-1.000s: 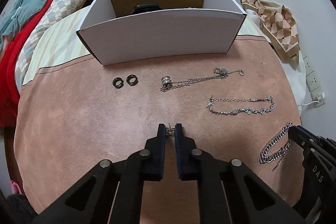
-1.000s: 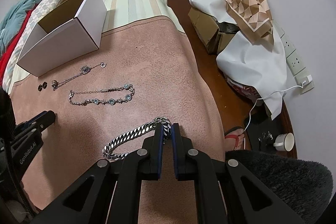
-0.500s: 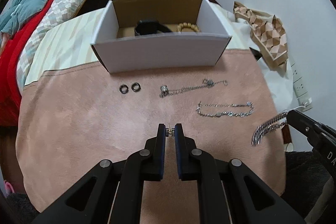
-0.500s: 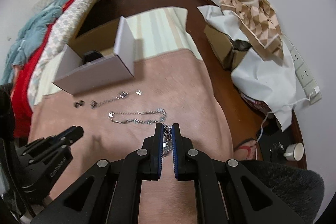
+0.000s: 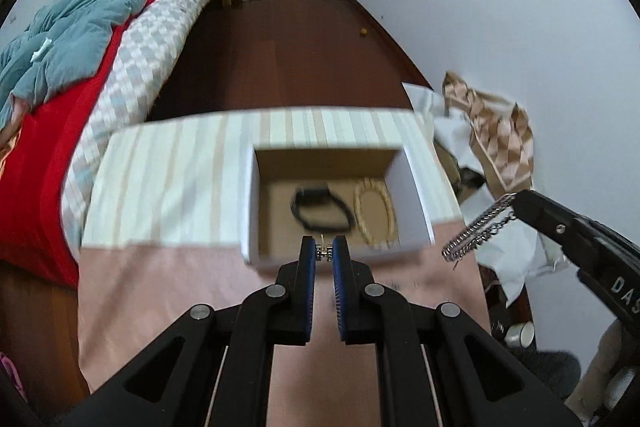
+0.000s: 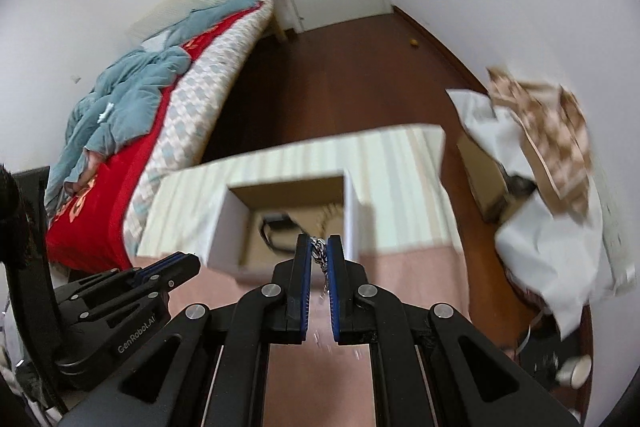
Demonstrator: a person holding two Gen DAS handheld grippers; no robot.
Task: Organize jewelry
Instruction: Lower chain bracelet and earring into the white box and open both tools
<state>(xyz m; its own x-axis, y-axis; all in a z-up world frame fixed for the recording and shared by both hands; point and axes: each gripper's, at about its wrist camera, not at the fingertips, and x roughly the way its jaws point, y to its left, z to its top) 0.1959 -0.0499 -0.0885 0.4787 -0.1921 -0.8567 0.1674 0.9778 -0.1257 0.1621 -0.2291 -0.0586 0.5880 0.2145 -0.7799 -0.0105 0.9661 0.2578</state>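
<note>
Jewelry is on its way up now. A second ago the thick chain (image 5: 478, 233) lay on the pink table (image 5: 160, 291) and the tiny silver piece (image 5: 324, 251) was down low; now both ride in the air, with the open box (image 5: 416, 187) just ahead. That means drop-off comes next, I think. The left hand-held gripper (image 5: 324, 253) is pressed tight, pinching the tiny piece. The right hand-held gripper (image 6: 319, 255) is squeezed on the chain, which dangles below its tips.
</note>
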